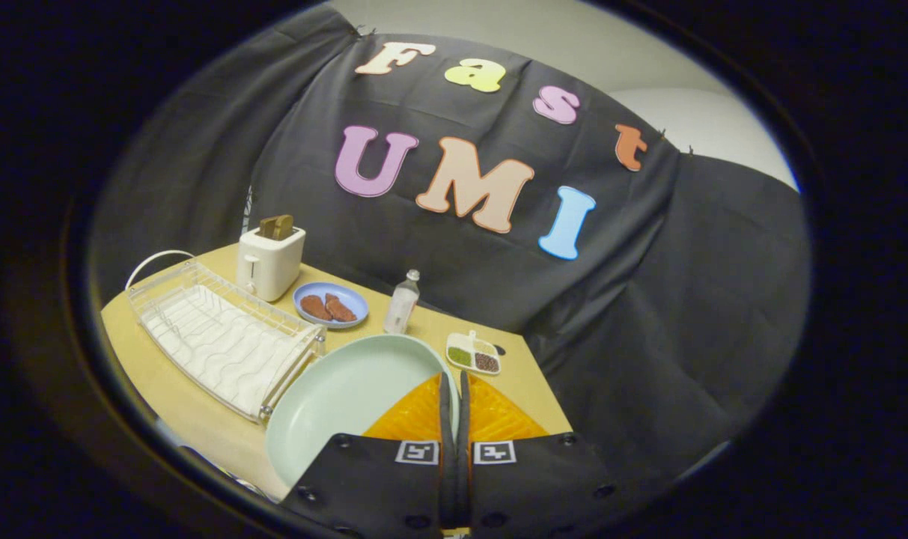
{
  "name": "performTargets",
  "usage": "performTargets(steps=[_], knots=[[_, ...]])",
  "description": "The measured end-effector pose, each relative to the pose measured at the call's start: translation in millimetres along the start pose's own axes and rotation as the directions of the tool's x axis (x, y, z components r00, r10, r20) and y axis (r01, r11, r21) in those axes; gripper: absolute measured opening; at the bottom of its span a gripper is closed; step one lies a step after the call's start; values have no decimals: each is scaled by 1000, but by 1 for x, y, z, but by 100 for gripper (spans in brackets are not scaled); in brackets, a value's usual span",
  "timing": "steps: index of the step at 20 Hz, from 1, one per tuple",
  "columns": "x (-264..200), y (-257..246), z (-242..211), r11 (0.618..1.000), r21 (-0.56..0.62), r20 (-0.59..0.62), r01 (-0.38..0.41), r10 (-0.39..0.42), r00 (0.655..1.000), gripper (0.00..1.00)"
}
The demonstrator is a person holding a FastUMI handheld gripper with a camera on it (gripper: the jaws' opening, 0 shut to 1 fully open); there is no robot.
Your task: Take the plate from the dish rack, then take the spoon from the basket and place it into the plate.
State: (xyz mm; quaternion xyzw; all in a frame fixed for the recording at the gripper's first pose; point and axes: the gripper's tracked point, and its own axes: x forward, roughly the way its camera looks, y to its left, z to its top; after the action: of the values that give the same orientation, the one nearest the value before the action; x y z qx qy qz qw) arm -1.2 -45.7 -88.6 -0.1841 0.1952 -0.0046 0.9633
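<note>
Hand-held gripper [454, 389] fingers pressed together on rim of pale green plate [334, 404], plate tilted, covering worktop [192, 408] just ahead and to left. Dish rack [225, 340] lies beside plate, near touching, blocks left side. Toaster [269, 260] stands behind rack at far edge. Blue plate with food [331, 303], bottle [402, 302], small sauce dish [473, 353] line far side. Bare worktop between rack and near edge; narrow gaps between bottle and blue plate.

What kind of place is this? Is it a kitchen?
Probably a pretend kitchen in a booth, not a real one. A dish rack, a toaster with toast and a small blue plate of food share one table. The tongs are shut on a pale green plate.
</note>
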Motion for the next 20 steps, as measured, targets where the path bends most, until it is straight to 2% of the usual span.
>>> performTargets(steps=[4,9,14,20], knots=[[4,-1,-41,999,23,-41,-45,46,998,3],[14,-4,-83,990,106,-55,-94,100,993,3],[32,0,-125,969,194,-59,-150,164,985,3],[54,-6,-161,945,272,-64,-183,207,976,4]])
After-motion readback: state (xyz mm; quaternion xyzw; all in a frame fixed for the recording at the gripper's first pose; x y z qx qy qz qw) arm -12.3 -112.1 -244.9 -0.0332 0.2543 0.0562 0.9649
